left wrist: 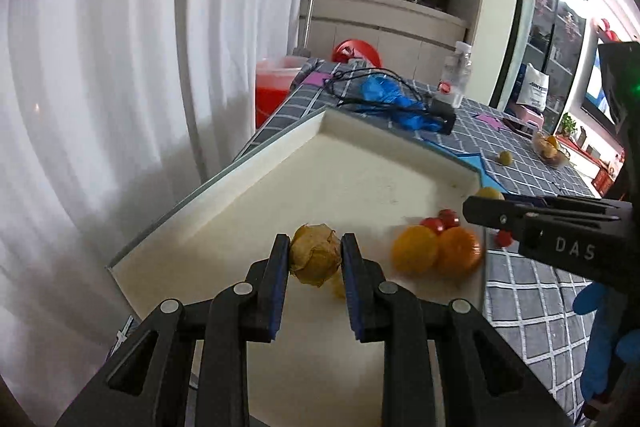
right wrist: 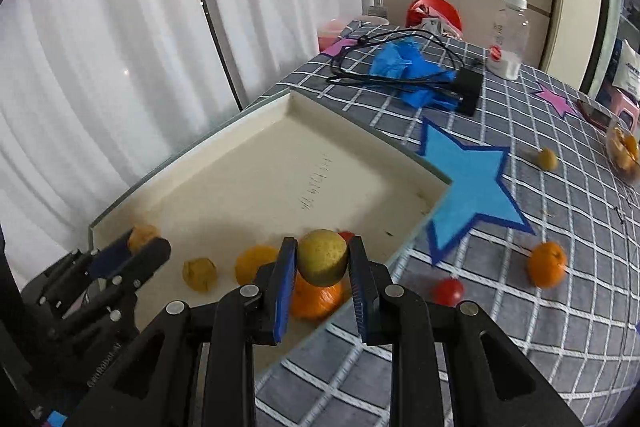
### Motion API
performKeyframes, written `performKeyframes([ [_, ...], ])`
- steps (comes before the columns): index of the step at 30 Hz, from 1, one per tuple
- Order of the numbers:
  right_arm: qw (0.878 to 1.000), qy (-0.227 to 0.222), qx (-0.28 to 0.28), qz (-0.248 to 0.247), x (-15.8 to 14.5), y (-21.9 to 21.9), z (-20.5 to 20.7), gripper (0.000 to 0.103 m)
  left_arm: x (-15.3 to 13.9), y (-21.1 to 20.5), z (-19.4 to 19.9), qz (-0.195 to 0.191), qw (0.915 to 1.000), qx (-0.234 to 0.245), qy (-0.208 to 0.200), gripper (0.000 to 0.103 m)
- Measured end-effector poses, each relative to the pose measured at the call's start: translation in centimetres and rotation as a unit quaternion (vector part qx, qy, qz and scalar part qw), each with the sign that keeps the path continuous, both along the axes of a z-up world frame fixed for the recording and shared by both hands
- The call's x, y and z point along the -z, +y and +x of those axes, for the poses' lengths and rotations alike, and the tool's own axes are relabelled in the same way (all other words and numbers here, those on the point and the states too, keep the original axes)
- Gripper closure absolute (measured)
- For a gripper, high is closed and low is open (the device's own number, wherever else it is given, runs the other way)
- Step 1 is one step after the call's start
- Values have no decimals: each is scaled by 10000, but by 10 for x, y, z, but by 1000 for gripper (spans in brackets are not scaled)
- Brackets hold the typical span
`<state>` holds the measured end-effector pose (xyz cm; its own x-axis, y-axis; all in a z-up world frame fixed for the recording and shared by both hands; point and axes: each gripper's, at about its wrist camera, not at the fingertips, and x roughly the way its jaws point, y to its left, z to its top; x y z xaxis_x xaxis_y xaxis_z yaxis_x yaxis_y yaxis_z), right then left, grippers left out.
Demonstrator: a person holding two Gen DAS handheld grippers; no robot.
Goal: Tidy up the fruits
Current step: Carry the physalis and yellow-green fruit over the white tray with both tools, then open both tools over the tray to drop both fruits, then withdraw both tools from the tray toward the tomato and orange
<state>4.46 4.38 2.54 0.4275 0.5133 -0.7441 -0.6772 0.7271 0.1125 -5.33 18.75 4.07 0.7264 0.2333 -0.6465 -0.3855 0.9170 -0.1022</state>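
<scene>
My left gripper [left wrist: 315,255] is shut on a papery brown husked fruit [left wrist: 315,259], held just above the cream tray [left wrist: 304,163]. My right gripper [right wrist: 323,259] is shut on a yellow-green round fruit [right wrist: 323,257] over the tray's near right corner. In the tray lie two oranges [left wrist: 436,255], red cherry tomatoes [left wrist: 442,221] and another husked fruit [right wrist: 199,274]. On the checked cloth outside the tray lie an orange [right wrist: 546,264], a tomato [right wrist: 448,291] and a small yellow-green fruit [right wrist: 547,159]. The left gripper shows in the right wrist view [right wrist: 134,247], the right one in the left wrist view [left wrist: 480,207].
A blue star [right wrist: 472,183] and a purple star [right wrist: 556,101] lie on the cloth. Blue gloves [right wrist: 408,67], a black cable with adapter [right wrist: 468,87], a plastic bottle [right wrist: 510,35] and a bowl of fruit [right wrist: 624,151] stand farther back. White curtains hang left of the table.
</scene>
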Motion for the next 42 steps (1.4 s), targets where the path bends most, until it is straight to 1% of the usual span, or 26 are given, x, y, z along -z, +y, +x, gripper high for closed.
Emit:
performKeyframes([
  [2,10000,22,1,-23,1,6,2,76,5,3,2,48,10000,-44,51,75],
  [6,10000,66,-37,-59,5,15,8,76,11,4,5,11,9999,-64,131,73],
  [7,9999,137,-68,-68,8,17,10,76,13,4,6,27,9998,-69,168,69],
  [9,9995,307,-90,-54,11,17,12,75,15,2,9,48,9997,-89,206,53],
  [10,9992,381,-75,-38,12,16,14,55,16,1,9,50,9997,-121,197,35],
  [11,9991,428,-34,-5,13,14,17,15,16,1,8,41,9998,-128,168,28],
  [12,9992,390,43,86,11,10,18,1,14,0,6,56,9998,-145,99,27],
  [13,9993,269,126,225,7,3,17,0,13,-1,6,62,9999,-139,82,24],
  [14,9992,183,208,285,3,-3,17,0,13,-1,6,58,9999,-122,78,23],
  [18,9979,222,475,369,-5,-30,28,0,10,-7,8,21,9999,-53,129,23],
  [22,9943,282,991,268,1,-70,47,0,0,-24,7,154,9998,110,55,23],
  [26,9858,402,1627,-55,21,-114,67,0,-12,-56,7,358,9976,591,-12,23],
  [29,9785,367,1983,-434,37,-137,76,0,-17,-93,11,535,9923,1118,6,23],
  [32,9773,230,1996,-677,46,-145,81,0,-15,-121,16,528,9877,1470,86,23],
  [34,9797,205,1905,-598,46,-145,84,0,-11,-139,22,535,9847,1645,210,23],
  [36,9827,181,1789,-452,46,-140,89,0,-7,-150,26,602,9833,1685,320,23],
  [39,9841,28,1723,-423,45,-132,93,1,-3,-162,34,676,9815,1726,481,23],
  [40,9850,-9,1675,-407,45,-130,93,17,-3,-166,38,708,9808,1736,529,23],
  [41,9861,-21,1607,-418,45,-127,94,45,-2,-169,39,735,9806,1734,551,23],
  [42,9866,25,1568,-443,48,-125,96,55,-2,-171,42,767,9802,1731,587,23],
])
